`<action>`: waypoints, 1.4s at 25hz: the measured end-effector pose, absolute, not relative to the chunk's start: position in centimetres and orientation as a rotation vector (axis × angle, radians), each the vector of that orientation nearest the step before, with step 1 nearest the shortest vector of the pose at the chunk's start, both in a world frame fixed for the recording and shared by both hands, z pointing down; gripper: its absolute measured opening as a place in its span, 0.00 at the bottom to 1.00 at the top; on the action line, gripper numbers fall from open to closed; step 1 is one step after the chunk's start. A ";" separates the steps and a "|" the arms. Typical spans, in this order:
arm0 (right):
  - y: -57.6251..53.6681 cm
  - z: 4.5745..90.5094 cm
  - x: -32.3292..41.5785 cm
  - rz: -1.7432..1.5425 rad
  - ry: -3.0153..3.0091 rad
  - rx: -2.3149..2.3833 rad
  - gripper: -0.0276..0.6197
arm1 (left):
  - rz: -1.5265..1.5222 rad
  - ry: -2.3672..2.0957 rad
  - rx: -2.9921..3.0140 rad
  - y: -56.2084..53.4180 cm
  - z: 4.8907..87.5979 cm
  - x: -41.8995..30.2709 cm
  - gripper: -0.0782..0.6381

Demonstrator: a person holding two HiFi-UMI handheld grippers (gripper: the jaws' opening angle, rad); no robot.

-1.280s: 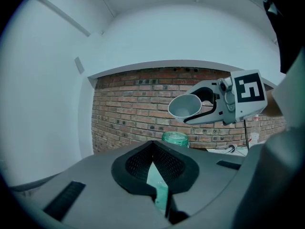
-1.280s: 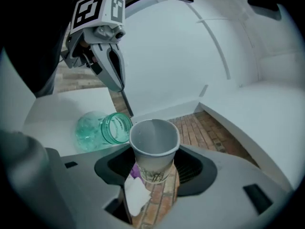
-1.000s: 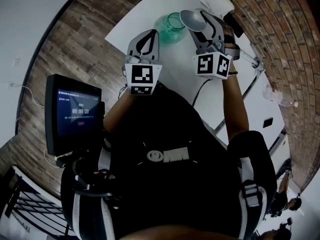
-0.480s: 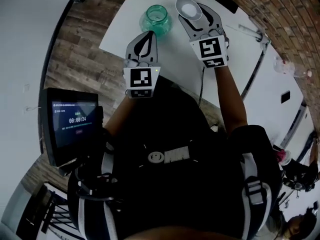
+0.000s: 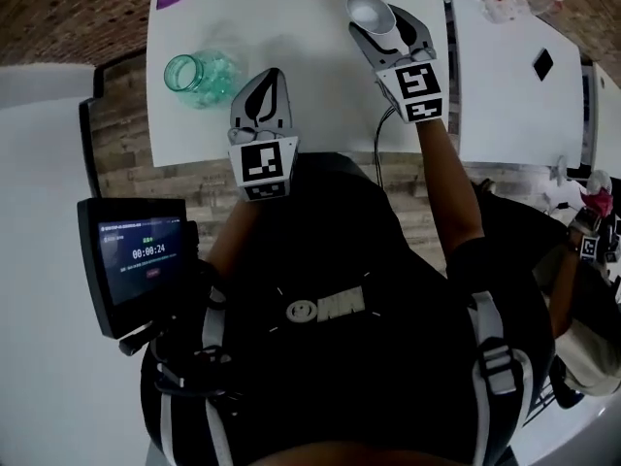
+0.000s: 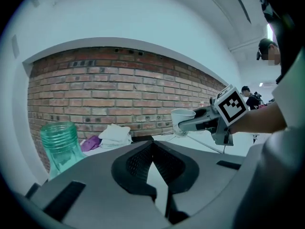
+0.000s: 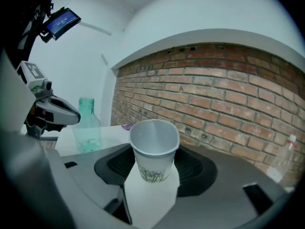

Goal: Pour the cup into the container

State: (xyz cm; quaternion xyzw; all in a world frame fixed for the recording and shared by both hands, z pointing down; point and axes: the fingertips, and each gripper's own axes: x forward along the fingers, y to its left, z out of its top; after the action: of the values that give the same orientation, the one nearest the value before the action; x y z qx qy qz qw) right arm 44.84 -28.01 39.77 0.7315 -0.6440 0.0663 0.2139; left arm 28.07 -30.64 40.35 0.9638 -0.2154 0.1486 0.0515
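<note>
The right gripper [image 7: 153, 168] pinches a paper cup [image 7: 153, 140] upright, low on its wall. The cup is light, thin, easily crushed and seemingly empty. The jar [image 6: 59, 144] stands left of the left gripper [image 6: 152, 147], whose jaws are pressed together.

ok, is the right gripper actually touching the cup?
Touching. The right gripper view shows the right gripper with its jaws pressed against both sides of the cup, which stands upright between them with no gap.
</note>
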 end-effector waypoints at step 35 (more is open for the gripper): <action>-25.0 53.8 40.9 0.520 -1.975 2.074 0.59 | 0.623 -0.553 2.938 -29.4 43.8 30.2 0.10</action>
State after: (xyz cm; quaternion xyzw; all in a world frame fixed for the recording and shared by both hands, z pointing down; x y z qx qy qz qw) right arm 40.90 -25.03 53.82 0.7078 -0.6740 0.1774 0.1151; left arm 30.18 -29.38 43.81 0.9612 -0.1808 0.2038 0.0439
